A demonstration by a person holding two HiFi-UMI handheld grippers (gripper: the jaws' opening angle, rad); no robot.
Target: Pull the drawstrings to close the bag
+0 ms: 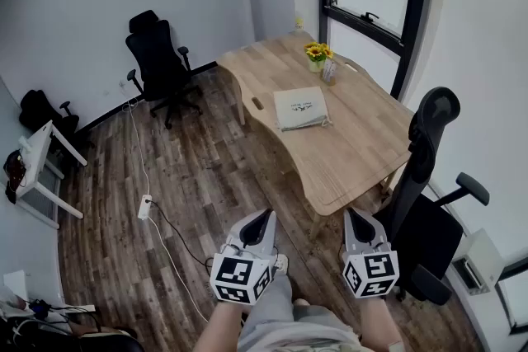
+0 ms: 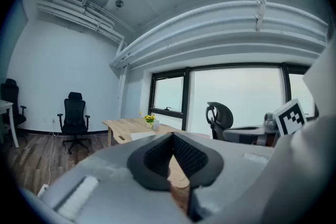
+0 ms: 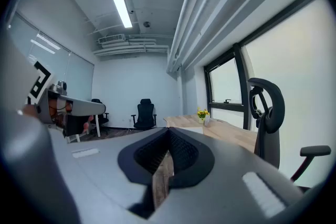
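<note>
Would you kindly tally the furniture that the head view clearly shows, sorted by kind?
Black office chairs: 3
Wooden table: 1
White desk: 1
Total: 5

No readable words, brands or numbers anywhere. On the cubes of the left gripper (image 1: 264, 218) and the right gripper (image 1: 355, 217), only black-and-white square marker patterns, no letters or digits. On the pale bag (image 1: 300, 108) lying on the counter (image 1: 356, 146), a faint dark print, too small to read.
</note>
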